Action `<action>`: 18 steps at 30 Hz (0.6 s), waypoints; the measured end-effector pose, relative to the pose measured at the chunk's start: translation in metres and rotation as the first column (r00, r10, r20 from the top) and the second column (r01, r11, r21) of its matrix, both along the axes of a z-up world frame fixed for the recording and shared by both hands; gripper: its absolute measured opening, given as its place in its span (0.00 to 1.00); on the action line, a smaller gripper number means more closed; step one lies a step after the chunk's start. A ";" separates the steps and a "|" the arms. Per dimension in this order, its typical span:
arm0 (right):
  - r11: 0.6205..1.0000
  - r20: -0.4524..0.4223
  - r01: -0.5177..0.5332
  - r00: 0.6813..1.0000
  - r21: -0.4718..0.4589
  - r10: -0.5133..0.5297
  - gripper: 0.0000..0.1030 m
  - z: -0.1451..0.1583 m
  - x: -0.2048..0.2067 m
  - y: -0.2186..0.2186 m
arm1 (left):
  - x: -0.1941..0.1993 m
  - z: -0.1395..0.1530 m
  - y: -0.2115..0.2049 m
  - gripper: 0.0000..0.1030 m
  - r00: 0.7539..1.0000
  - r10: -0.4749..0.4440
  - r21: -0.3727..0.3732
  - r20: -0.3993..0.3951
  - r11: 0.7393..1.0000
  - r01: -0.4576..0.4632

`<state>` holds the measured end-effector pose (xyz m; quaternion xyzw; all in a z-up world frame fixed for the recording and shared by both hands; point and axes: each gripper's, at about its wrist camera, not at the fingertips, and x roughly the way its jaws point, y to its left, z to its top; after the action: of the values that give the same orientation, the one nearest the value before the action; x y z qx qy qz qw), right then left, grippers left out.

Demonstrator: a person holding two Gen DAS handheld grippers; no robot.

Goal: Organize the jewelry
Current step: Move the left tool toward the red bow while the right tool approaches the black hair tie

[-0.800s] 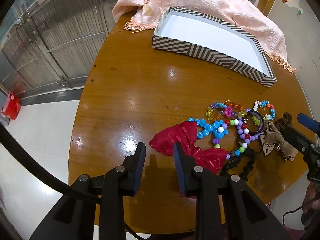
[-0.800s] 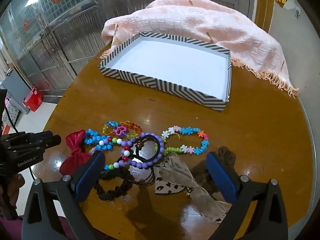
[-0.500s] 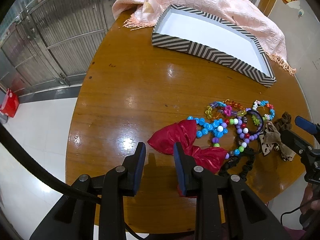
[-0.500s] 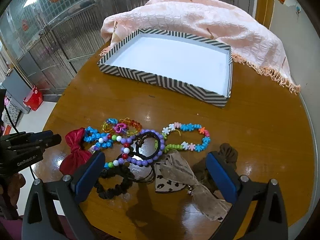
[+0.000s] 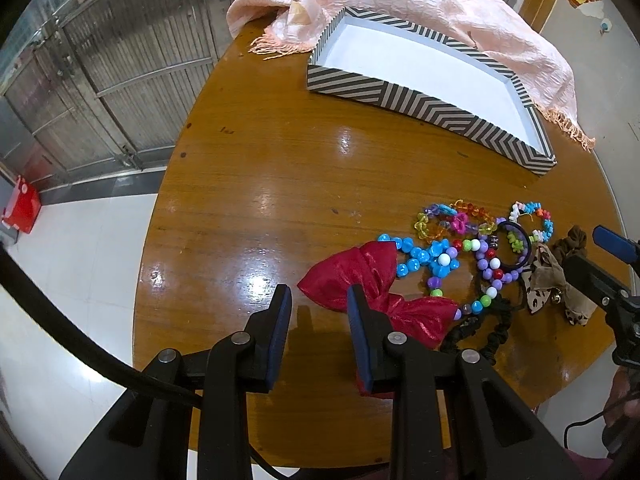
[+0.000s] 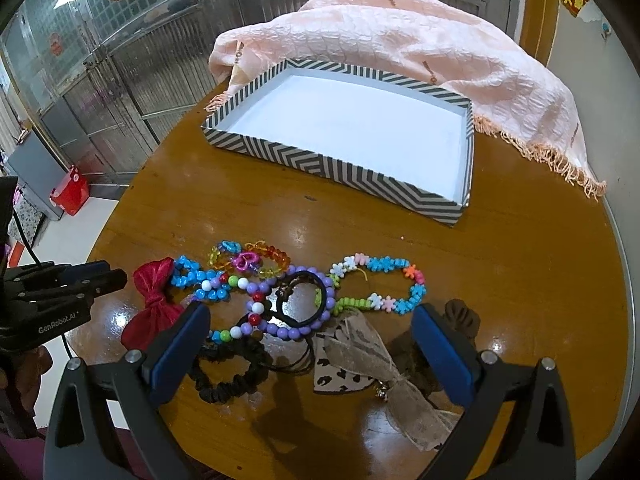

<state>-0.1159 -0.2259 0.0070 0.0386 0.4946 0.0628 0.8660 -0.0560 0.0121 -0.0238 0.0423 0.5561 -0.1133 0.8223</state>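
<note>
A pile of jewelry lies on the round wooden table [image 5: 260, 184]: a red bow [image 5: 360, 276], a blue bead bracelet [image 5: 420, 256], a purple bead bracelet [image 6: 292, 304], a flower bead bracelet [image 6: 384, 284], a black scrunchie [image 6: 228, 376] and a leopard-print bow [image 6: 360, 352]. My left gripper [image 5: 318, 312] hovers open just left of the red bow, nothing between its fingers. My right gripper [image 6: 308, 336] is wide open above the leopard bow and black scrunchie, gripping nothing. A striped box [image 6: 320, 160] with a bare white floor stands at the far side.
A pink fringed scarf [image 6: 400, 32] is draped behind and beside the box. A brown scrunchie [image 6: 460, 316] sits by the right finger. Bare wood lies between pile and box. The table edge curves close at left; metal gates and a red item [image 5: 20, 208] stand beyond.
Both views drift only slightly. The jaws keep their openings and no piece of jewelry has moved.
</note>
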 end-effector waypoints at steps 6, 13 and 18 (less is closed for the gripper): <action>1.000 0.001 -0.004 1.000 -0.002 0.004 0.99 -0.002 0.000 0.000 | 0.001 -0.002 -0.001 0.22 1.000 -0.004 0.003 -0.003 1.000 0.004; 1.000 0.011 0.005 1.000 0.004 -0.005 0.99 -0.002 0.001 -0.001 | 0.001 -0.003 -0.001 0.22 1.000 -0.003 0.007 -0.007 1.000 0.004; 1.000 0.009 -0.001 1.000 0.010 0.001 0.92 -0.002 0.001 -0.001 | 0.002 -0.004 -0.001 0.22 1.000 -0.004 0.004 -0.011 1.000 0.004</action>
<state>-0.1145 -0.2266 0.0052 0.0422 0.4904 0.0660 0.8679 -0.0545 0.0108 -0.0275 0.0444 0.5609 -0.1139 0.8188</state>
